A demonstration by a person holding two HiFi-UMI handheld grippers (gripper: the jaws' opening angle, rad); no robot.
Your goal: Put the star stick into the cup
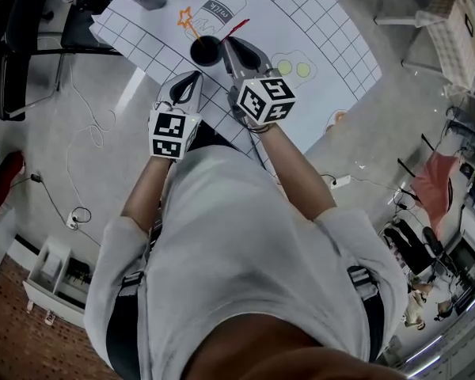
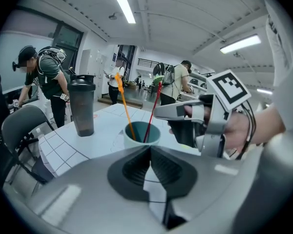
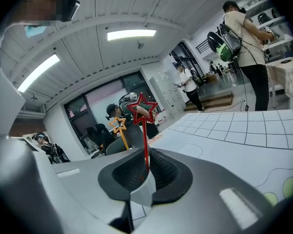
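**Inspector A:** What is the right gripper (image 3: 145, 168) doing?

**Inspector B:** It is clamping the red star stick (image 3: 146, 140) on the shaft, pads pressing from both sides and star end up. It is standing at about 5 o'clock of the cup (image 2: 129, 138), with its tips just beside the rim.

**A:** Where is the stick sitting?

**B:** Its lower end is already resting inside the cup. The shaft is leaning out toward 1 o'clock. An orange star stick (image 2: 125, 106) is sharing the cup and leaning toward 11 o'clock.

**A:** And the left gripper (image 2: 149, 149)?

**B:** Its jaws are together with nothing between them. It is hovering at 7 o'clock of the cup, near it but not touching.

**A:** So which step are we looking at?

**B:** In my judgement, the release. The insertion is looking done, and only the letting go is outstanding.

**A:** Any recommendations?

**B:** I am advising a slow parting of the pads, so the thin shaft is not flicked. The gripper should then back straight out toward 5 o'clock. Swinging sideways risks catching the leaning stick, and the cup is looking light enough to tip. The left gripper is well placed to steady the wall if needed.

**A:** Any obstructions?

**B:** The shaker bottle (image 2: 82, 106) is standing at 10 o'clock on the gridded mat (image 1: 301, 22), well apart from the exit path.
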